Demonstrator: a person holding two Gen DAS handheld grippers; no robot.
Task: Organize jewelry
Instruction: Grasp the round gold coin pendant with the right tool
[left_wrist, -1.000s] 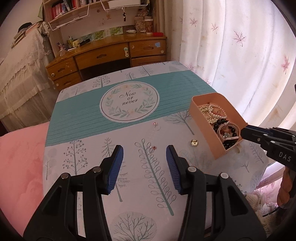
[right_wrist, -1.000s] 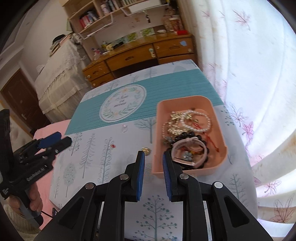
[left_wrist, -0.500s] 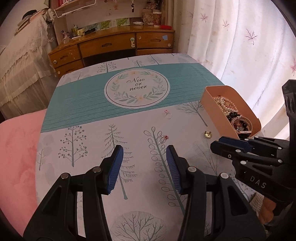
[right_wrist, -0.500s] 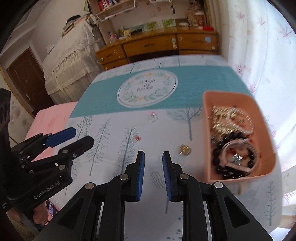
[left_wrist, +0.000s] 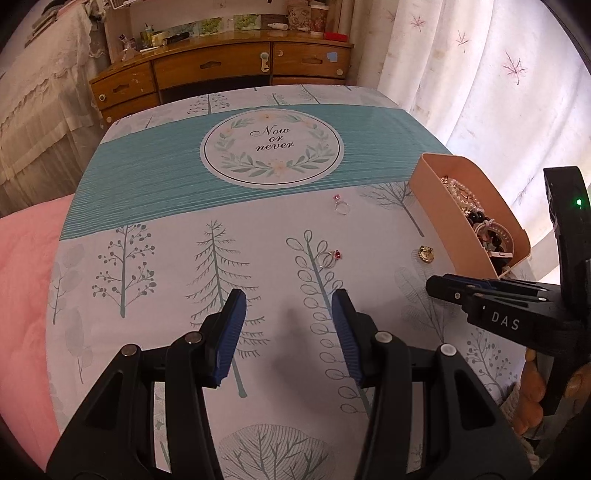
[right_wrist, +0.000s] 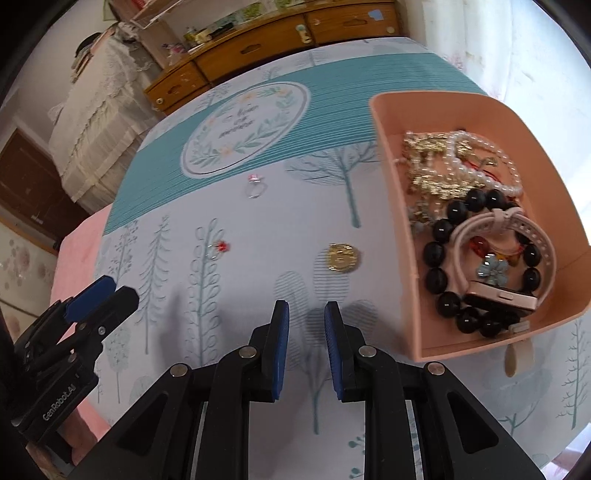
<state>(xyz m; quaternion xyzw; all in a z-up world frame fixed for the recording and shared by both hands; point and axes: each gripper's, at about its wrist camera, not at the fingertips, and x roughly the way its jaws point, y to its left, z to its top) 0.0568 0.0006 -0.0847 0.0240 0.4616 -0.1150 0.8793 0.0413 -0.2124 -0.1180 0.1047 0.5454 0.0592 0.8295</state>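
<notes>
A pink box (right_wrist: 391, 177) on the table's right side holds pearls, a gold chain, black beads and a pink watch (right_wrist: 506, 254); it also shows in the left wrist view (left_wrist: 432, 195). On the cloth lie a gold brooch (right_wrist: 341, 256) (left_wrist: 425, 254), a ring with a red stone (left_wrist: 330, 257) (right_wrist: 218, 249), and a ring with a pink stone (left_wrist: 341, 205) (right_wrist: 255, 186). My right gripper (right_wrist: 306, 339) is narrowly open and empty, just short of the brooch. My left gripper (left_wrist: 288, 328) is open and empty, short of the red-stone ring.
The table wears a tree-print cloth with a teal band (left_wrist: 147, 173). A wooden desk (left_wrist: 221, 70) stands behind it, a curtain (left_wrist: 480, 74) on the right, pink bedding (left_wrist: 22, 277) on the left.
Both grippers have moved lower and closer to the table. The right gripper has swung left off the box and now faces the brooch. Its jaws stand slightly wider.
</notes>
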